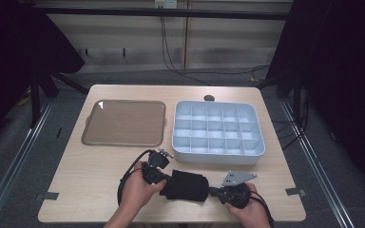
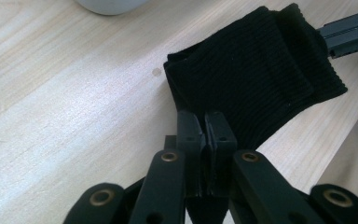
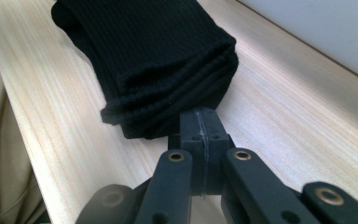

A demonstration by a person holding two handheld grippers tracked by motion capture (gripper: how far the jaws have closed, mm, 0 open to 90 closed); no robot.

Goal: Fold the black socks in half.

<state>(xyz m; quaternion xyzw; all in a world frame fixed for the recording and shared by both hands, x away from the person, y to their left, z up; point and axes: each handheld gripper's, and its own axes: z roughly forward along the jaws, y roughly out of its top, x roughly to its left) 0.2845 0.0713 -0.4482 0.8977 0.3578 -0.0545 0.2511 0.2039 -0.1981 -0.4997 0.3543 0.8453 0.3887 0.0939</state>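
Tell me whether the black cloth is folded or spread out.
Folded. The black cloth shows several stacked layers at its edge and lies as a compact bundle on the table.

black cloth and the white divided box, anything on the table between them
Nothing: in the high view, bare wood separates the black cloth from the white divided box.

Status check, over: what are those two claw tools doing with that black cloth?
Left gripper shut on black cloth. Right gripper shut, at its other end. Cloth folded, on table. Nothing in the way.
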